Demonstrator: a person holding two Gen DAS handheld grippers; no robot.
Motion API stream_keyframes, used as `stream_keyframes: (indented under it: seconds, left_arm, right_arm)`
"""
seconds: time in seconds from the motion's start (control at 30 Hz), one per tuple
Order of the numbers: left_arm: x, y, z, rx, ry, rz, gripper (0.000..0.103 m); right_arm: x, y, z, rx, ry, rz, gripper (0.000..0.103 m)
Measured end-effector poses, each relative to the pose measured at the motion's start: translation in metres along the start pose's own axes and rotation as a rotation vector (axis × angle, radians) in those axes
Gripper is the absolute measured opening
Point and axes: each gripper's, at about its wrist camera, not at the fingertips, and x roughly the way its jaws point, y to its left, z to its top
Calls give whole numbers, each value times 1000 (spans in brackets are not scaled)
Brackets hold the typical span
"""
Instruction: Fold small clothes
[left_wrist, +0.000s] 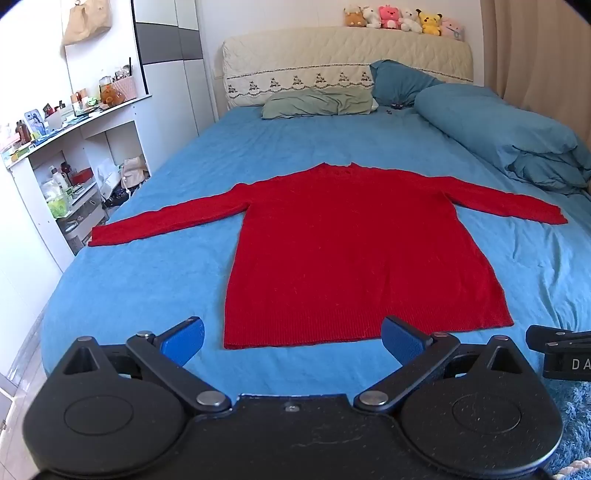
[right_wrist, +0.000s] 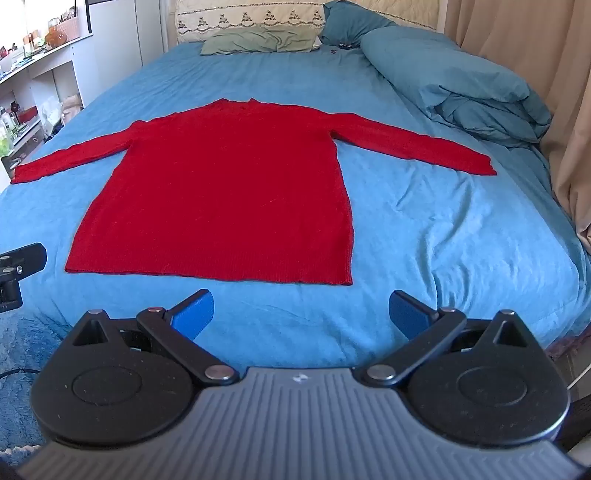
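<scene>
A red long-sleeved sweater (left_wrist: 343, 243) lies flat on the blue bed sheet (left_wrist: 155, 273), both sleeves spread out, hem towards me. It also shows in the right wrist view (right_wrist: 229, 192). My left gripper (left_wrist: 293, 341) is open and empty, just short of the hem near its left part. My right gripper (right_wrist: 301, 314) is open and empty, just short of the hem's right corner. Part of the right gripper (left_wrist: 561, 350) shows at the right edge of the left wrist view, and part of the left gripper (right_wrist: 18, 273) at the left edge of the right wrist view.
A rolled blue duvet (left_wrist: 509, 136) lies along the bed's right side, with pillows (left_wrist: 321, 101) at the headboard. Cluttered white shelves (left_wrist: 74, 173) stand left of the bed. A curtain (right_wrist: 554, 92) hangs at the right. A shaggy blue rug (right_wrist: 22, 350) lies below the bed's foot.
</scene>
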Motion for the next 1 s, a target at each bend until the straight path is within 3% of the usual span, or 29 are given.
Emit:
stream_keyframes:
  seconds: [1.0]
  left_arm:
    - [1,5,1,-9,2,-12,103]
  right_arm:
    - [1,1,0,15,-13,8,103]
